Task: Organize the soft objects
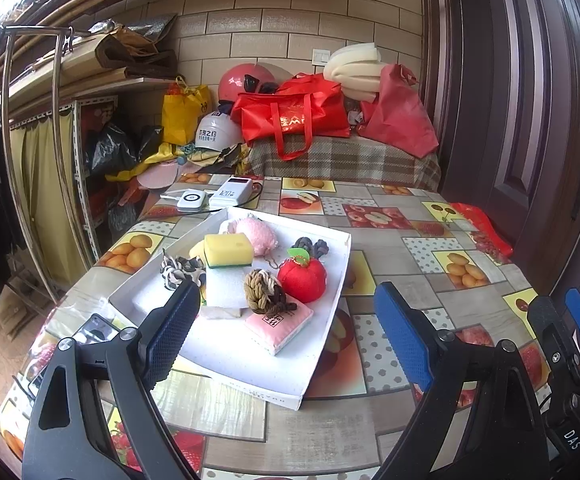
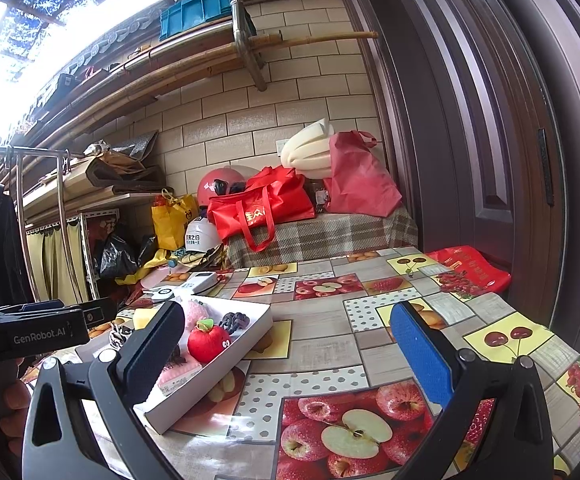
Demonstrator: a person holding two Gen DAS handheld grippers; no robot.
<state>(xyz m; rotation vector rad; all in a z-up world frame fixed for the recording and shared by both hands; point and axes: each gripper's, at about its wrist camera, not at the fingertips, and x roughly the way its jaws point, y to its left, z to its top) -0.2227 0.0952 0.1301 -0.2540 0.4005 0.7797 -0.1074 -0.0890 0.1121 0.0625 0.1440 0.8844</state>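
Observation:
A white tray lies on the fruit-print tablecloth and holds several soft things. Among them are a yellow sponge, a pink fluffy ball, a red plush apple, a brown rope knot, a pink pouch and a striped rope toy. My left gripper hovers open over the tray's near end, touching nothing. The right gripper stands open above the cloth, right of the tray, with the apple beyond its left finger.
Two white power banks lie past the tray's far end and a phone by its near left corner. A red bag lies at the table's right edge by the door. Bags and helmets crowd the plaid bench behind.

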